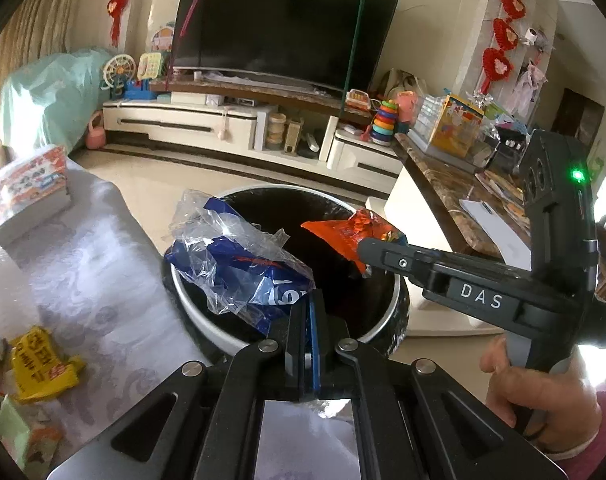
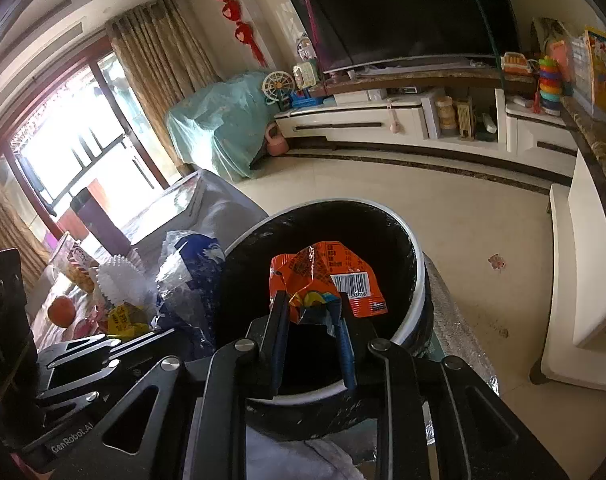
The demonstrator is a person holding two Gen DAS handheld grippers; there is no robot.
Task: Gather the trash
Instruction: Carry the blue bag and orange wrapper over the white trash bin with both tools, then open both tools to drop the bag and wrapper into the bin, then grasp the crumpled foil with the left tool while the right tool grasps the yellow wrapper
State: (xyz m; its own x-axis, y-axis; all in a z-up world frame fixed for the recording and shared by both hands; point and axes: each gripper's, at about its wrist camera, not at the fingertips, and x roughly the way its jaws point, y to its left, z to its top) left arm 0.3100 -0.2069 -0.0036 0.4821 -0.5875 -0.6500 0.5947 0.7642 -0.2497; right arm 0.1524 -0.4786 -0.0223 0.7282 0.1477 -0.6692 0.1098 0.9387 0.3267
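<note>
Black liner fills the trash bin (image 1: 199, 300), your landmark. Over its near-left rim your left gripper (image 1: 309, 320) pinches the blue-and-clear plastic bag (image 1: 239, 268), jaws nearly closed; release here and it may slide outside. Above the bin's opening, your right gripper (image 2: 309, 312), jaws part open, grips the orange wrapper (image 2: 323, 276), which could snag.

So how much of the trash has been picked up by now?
Nothing visibly lies in the bin yet. In hand: the left gripper holds a blue wrapper, the right gripper an orange wrapper, both over it. Left: the yellow wrapper on the table.
</note>
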